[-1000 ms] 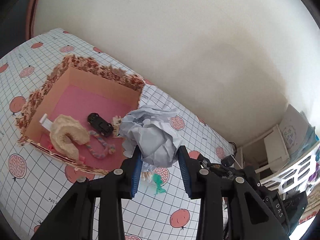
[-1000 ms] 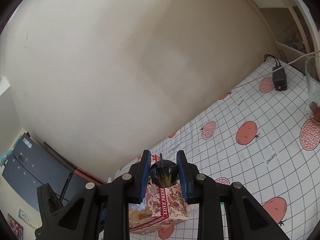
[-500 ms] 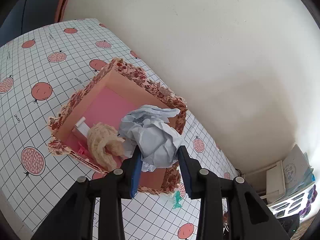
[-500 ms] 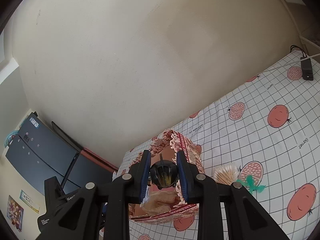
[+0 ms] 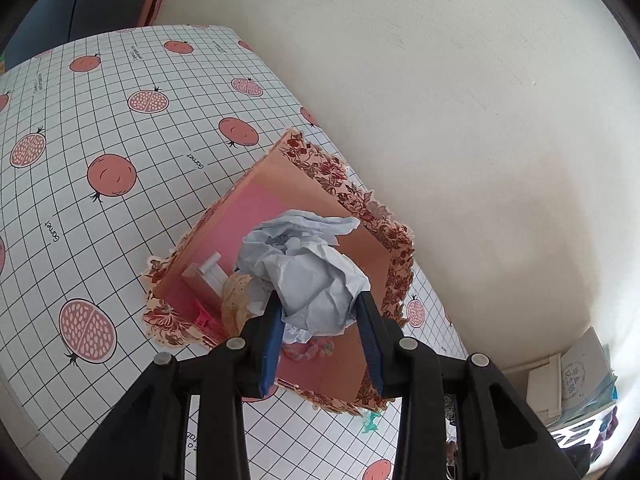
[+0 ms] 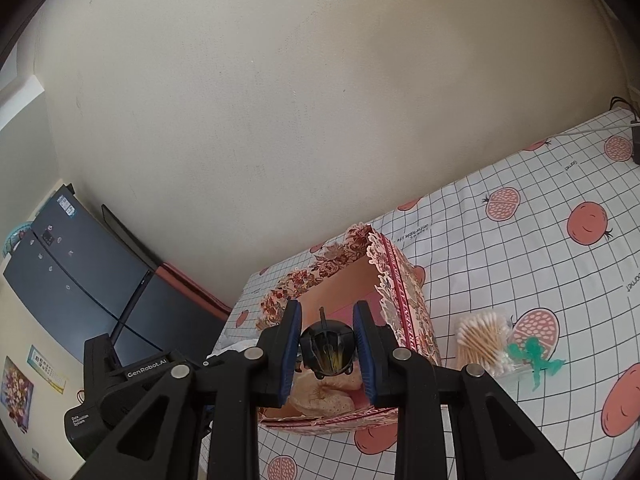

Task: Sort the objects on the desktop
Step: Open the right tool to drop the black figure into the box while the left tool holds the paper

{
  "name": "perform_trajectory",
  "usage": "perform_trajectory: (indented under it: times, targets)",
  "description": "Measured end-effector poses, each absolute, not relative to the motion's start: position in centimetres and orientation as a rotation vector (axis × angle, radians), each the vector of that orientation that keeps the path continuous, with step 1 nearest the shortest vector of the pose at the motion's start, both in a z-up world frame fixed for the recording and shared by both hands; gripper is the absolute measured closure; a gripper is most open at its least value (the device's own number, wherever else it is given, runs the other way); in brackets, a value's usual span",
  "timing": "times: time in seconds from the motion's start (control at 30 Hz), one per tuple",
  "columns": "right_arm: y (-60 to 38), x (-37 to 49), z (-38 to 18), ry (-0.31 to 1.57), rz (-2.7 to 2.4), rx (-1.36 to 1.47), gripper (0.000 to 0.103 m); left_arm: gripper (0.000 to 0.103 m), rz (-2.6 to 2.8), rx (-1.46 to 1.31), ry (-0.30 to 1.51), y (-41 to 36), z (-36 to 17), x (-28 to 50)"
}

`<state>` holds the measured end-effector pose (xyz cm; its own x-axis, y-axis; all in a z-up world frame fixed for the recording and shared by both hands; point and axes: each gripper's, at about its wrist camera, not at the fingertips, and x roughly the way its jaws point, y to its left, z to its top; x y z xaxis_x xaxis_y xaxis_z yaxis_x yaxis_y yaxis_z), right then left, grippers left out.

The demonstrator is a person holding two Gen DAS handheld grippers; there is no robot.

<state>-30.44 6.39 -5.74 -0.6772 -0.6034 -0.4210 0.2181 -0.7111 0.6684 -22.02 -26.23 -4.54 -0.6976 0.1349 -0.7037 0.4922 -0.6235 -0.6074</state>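
1. Left wrist view: left claw (image 5: 320,340) is pinching a crumpled paper wad (image 5: 304,276), hanging right over the open floral box (image 5: 352,196). Below the claw sit a beige plush (image 5: 234,300) and a braided cord (image 5: 308,352). Risk, I'd say: the wad is springy, so it could bounce off the rim on release.
2. Right wrist view: right claw (image 6: 326,344) is clamped on a small dark toy (image 6: 326,350) above the box's near edge. Only this view shows the cotton swabs (image 6: 482,342) and green figure (image 6: 534,360) on the surface (image 6: 520,260) to the claw's right.

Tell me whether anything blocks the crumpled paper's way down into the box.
No lid: the box is open beneath the crumpled paper in the left gripper. A beige knitted piece and white part lie inside.
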Motion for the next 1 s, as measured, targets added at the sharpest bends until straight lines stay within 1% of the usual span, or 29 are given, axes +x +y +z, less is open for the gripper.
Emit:
perform_trajectory:
  times: [0.63,1.0]
  targets:
    - [2.2,-30.6,-8.1,-0.68,-2.365,0.995,0.074,0.066,-2.355,1.155,1.312,-27.0,-6.2,-22.3]
    - [1.7,-31.2,-9.7,-0.668,-2.362,1.08,0.074,0.066,-2.318,1.182,1.316,-27.1,-7.0,-22.5]
